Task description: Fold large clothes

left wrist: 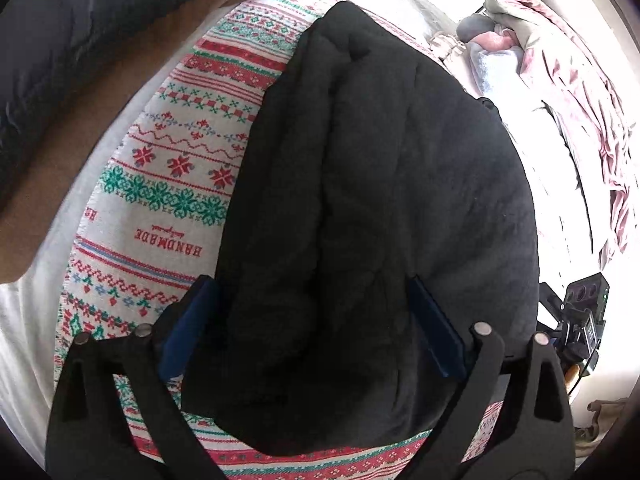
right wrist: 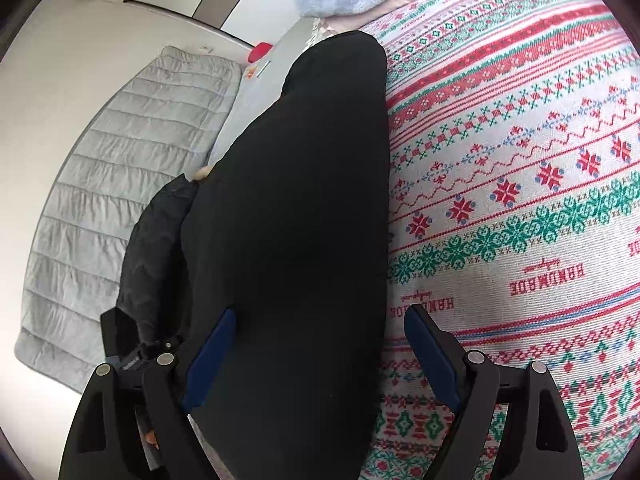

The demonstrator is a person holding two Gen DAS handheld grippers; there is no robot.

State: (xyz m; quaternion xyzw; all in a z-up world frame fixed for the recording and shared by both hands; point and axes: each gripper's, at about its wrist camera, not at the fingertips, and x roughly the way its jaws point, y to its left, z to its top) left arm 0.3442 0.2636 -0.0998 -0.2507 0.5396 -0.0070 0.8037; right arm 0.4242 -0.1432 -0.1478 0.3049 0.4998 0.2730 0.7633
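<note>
The word "HANDMADE" is woven in red capitals on the patterned blanket (left wrist: 168, 200), upside down in the left wrist view, with a small illegible script line beside it. In the right wrist view it appears twice, also inverted, on the same blanket (right wrist: 520, 200). No other text is legible.

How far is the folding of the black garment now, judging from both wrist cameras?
Done: the black garment lies as a narrow, doubled bundle on the patterned blanket. In hand: nothing; the left hand-held gripper and right hand-held gripper are both open over it. Left: probably a last crosswise fold, since it looks long.
</note>
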